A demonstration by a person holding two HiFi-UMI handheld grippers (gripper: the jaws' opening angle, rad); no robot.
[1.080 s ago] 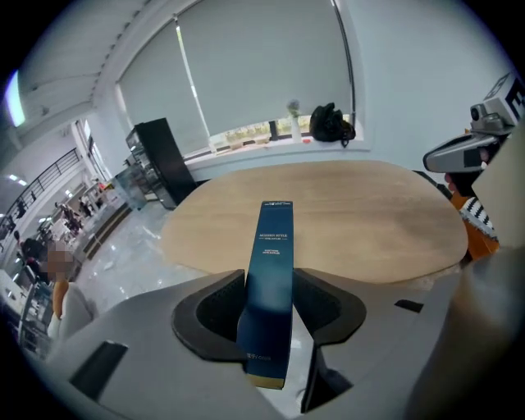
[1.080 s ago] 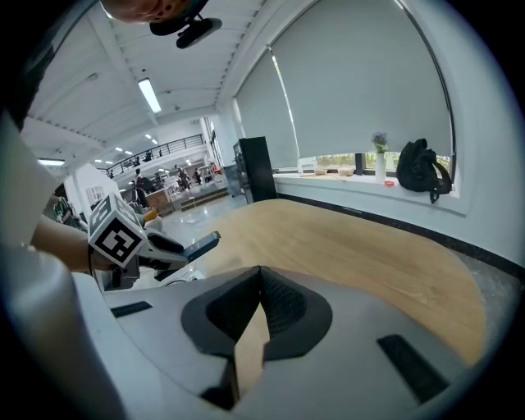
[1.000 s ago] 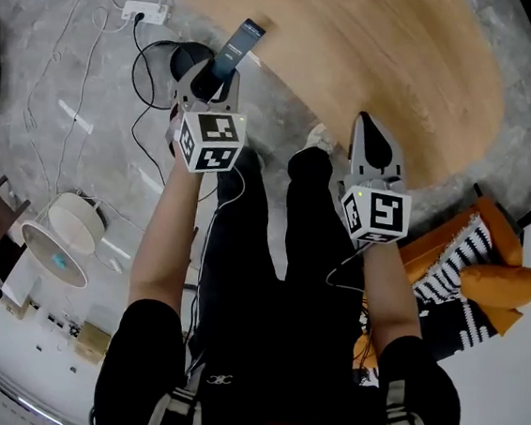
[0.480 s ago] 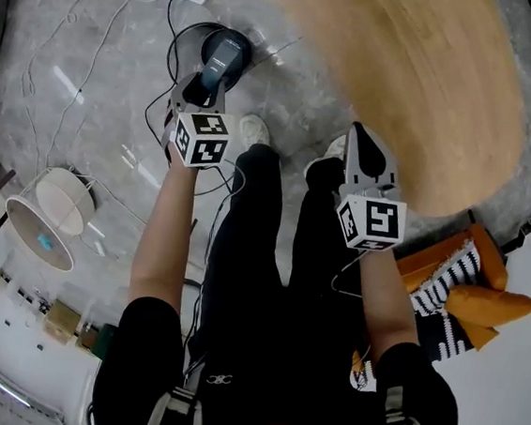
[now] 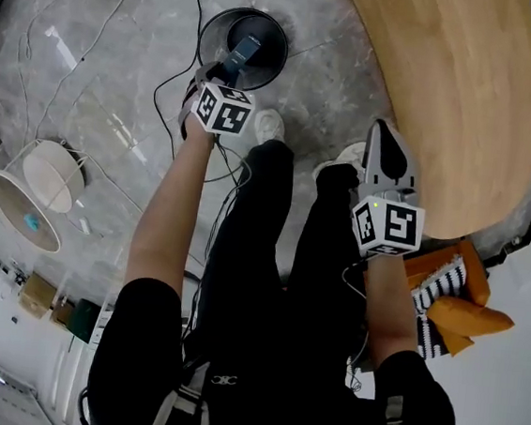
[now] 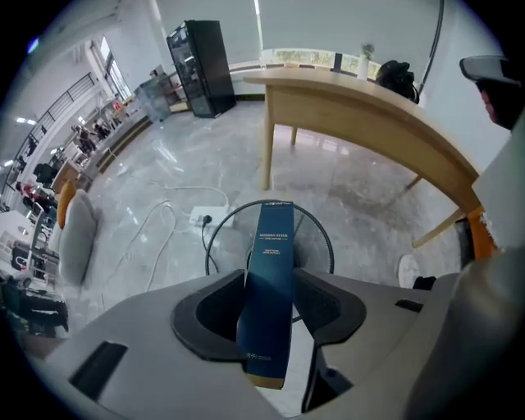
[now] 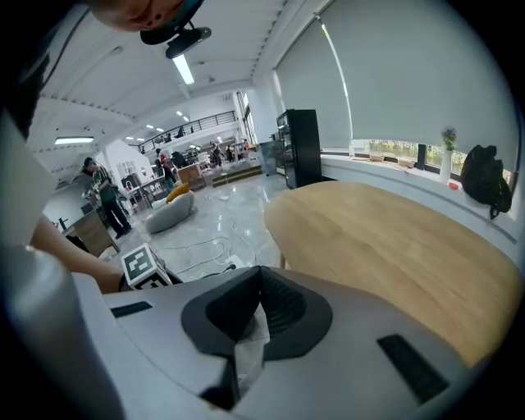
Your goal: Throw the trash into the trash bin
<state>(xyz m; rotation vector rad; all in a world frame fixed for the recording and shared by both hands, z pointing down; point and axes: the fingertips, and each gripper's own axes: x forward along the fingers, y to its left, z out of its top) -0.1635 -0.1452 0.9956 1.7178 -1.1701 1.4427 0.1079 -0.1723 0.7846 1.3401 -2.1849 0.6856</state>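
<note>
Swung forward since a second ago, the left gripper (image 5: 225,75) now hangs over the trash bin (image 5: 271,47) at twelve o'clock in the head view, with its blue carton (image 5: 246,51) above the mouth. That forearm reaches out, claw pointing steeply down. The right gripper (image 5: 386,139) sits at three o'clock beside the table (image 5: 466,96), angled forward.

In the left gripper view the claw stands wide yet clamped on the blue carton (image 6: 272,262) at its lower half, the trash bin (image 6: 205,246) ringing it at twelve o'clock. The carton looks light, stiff and smooth, likely to dent if squeezed; its flat sides suit the pads.

In the right gripper view the claw is nearly closed, pinching a thin crumpled wrapper (image 7: 246,349), which I judge flimsy and almost weightless.
</note>
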